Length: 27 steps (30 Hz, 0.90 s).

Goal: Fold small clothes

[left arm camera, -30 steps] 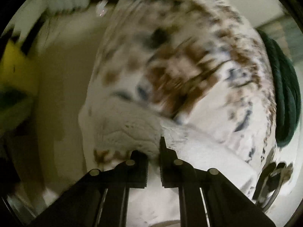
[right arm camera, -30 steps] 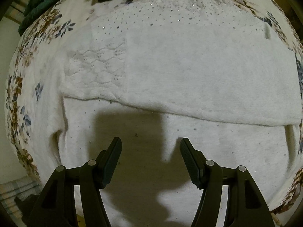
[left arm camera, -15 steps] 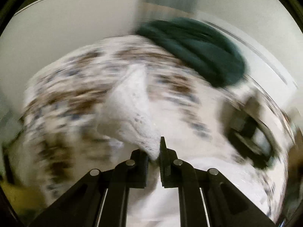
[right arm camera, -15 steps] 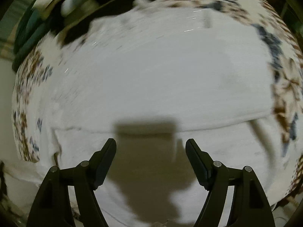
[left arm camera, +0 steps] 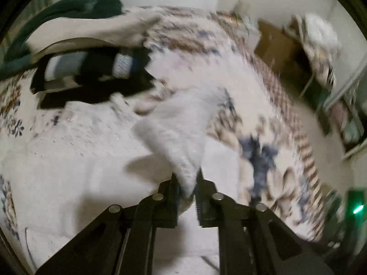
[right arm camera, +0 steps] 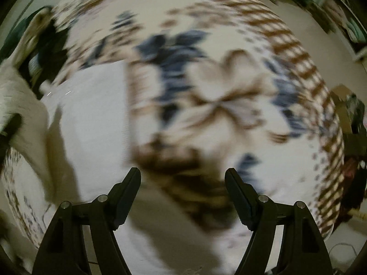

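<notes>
While left tongs (left arm camera: 187, 191) pinch a raised corner of the white sweater (left arm camera: 179, 133) above the floral bed cover (left arm camera: 263, 105), right tongs (right arm camera: 182, 192) hang wide, w/ nothing between, over same cover.

Blurred throughout. Right gripper (right arm camera: 183, 197) at 6 o'clock, jaws spread wide, nothing between them. Beneath and beyond, a floral bedspread (right arm camera: 220, 96) with blue and brown blossoms, filling the centre out to 3 o'clock. White sweater (right arm camera: 91, 119) spread flat on it from 9 towards 7 o'clock, its edge running just left of centre. Dark clothes (right arm camera: 52, 45) at 10 o'clock, too smeared to identify.
</notes>
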Each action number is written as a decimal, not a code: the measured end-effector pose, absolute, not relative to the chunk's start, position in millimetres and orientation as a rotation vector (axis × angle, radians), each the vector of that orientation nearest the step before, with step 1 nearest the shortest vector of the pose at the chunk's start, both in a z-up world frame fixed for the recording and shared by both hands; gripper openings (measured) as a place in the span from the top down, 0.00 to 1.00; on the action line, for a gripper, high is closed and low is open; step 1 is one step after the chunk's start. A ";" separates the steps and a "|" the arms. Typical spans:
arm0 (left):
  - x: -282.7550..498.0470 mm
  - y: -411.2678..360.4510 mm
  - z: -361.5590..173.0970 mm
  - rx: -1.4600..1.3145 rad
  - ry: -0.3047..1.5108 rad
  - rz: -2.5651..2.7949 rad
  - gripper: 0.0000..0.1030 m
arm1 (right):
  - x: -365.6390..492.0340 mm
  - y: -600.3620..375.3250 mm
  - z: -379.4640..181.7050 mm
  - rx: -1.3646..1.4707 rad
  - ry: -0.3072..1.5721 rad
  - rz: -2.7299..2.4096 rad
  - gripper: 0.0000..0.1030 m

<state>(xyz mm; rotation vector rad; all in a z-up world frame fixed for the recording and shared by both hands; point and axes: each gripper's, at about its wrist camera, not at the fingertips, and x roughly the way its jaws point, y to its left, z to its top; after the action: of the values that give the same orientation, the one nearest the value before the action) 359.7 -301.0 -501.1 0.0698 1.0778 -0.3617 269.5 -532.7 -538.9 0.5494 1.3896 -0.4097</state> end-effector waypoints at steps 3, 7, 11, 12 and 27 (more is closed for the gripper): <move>350.4 -307.3 -504.9 0.131 1.071 -0.331 0.78 | 255.8 -566.7 -536.6 0.586 1.385 -0.425 0.25; 347.3 -268.9 -491.7 0.081 1.039 -0.294 0.28 | 243.9 -602.5 -522.2 0.658 1.345 -0.398 0.25; 348.6 -201.9 -482.6 0.066 1.006 -0.145 0.13 | 257.8 -610.9 -506.7 0.779 1.296 -0.309 0.25; 348.6 -182.9 -482.3 0.066 1.010 -0.102 0.13 | 267.3 -609.2 -504.8 0.787 1.292 -0.281 0.25; 346.5 -7.3 -551.6 -0.012 1.162 0.280 0.13 | 445.0 -537.3 -604.0 0.742 1.528 -0.199 0.88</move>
<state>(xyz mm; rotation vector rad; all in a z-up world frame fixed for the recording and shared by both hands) 346.5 -7.3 -551.6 -0.0125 1.1618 0.2804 445.0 -537.3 -604.0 0.7420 1.5281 -0.1993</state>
